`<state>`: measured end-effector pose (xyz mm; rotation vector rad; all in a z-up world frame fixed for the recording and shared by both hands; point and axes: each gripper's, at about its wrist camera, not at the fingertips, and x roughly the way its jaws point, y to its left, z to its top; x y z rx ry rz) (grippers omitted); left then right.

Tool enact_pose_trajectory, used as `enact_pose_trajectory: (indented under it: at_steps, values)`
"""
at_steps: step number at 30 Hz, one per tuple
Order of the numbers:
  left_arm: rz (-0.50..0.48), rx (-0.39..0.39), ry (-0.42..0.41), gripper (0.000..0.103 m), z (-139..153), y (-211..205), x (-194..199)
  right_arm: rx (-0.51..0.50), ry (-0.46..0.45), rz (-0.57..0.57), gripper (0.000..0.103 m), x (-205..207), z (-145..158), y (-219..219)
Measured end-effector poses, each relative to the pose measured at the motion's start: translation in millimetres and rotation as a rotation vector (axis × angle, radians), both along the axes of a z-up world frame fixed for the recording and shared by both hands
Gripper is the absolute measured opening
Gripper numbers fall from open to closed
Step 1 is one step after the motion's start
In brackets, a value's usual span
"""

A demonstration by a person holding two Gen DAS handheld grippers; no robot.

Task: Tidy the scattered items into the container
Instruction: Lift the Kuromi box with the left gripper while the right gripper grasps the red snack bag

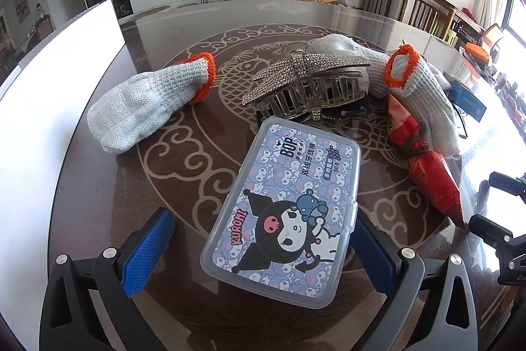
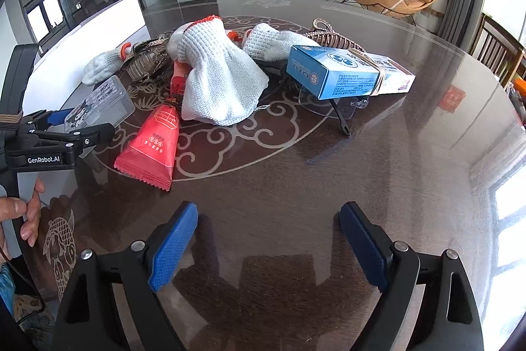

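Floss box [image 1: 279,213] lies flat between the wide-spread left claw [image 1: 263,249], whose pads stand apart from its sides. Only the right-wrist view shows the blue carton [image 2: 332,73] beyond the gloves [image 2: 217,78], and the right claw [image 2: 269,245], wide and empty, over bare surface [image 2: 296,180].

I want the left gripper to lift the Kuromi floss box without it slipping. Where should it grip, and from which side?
Grip the floss box across its two long side walls, coming from its near short end, as the left gripper is now lined up. The box lies flat with its long axis pointing away, and the open fingers already straddle its width. The glossy lid offers less purchase than the straight walls, I judge.
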<state>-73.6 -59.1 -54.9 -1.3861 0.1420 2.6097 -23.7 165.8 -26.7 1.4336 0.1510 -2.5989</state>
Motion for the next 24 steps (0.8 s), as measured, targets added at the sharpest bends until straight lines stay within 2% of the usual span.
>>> enact_pose_trajectory:
  at_steps: [8,9,10,12,13,16,20,24]
  values:
    - [-0.005,-0.002,-0.002,0.103,1,0,-3,0.01,-0.04,0.005,0.09,-8,1,-4]
    - [-0.013,-0.005,-0.01,0.103,1,0,-4,-0.013,-0.046,0.01,0.09,-8,3,-3]
    - [-0.023,-0.006,-0.021,0.103,1,0,-5,-0.083,-0.053,0.029,0.09,-5,6,-2]
    - [-0.034,-0.014,-0.028,0.103,2,-5,-6,-0.286,-0.067,0.093,0.089,1,13,0]
    - [-0.046,-0.017,-0.026,0.103,3,-6,-6,-0.337,-0.07,0.114,0.089,3,15,-2]
    - [-0.087,-0.003,-0.021,0.103,2,-8,-6,-0.293,-0.051,0.121,0.089,1,16,-13]
    - [-0.148,0.023,-0.029,0.103,5,1,-13,-0.317,-0.051,0.121,0.089,-19,15,-26]
    - [-0.176,0.013,0.002,0.103,15,10,-17,-0.297,-0.08,0.156,0.087,-41,12,-52]
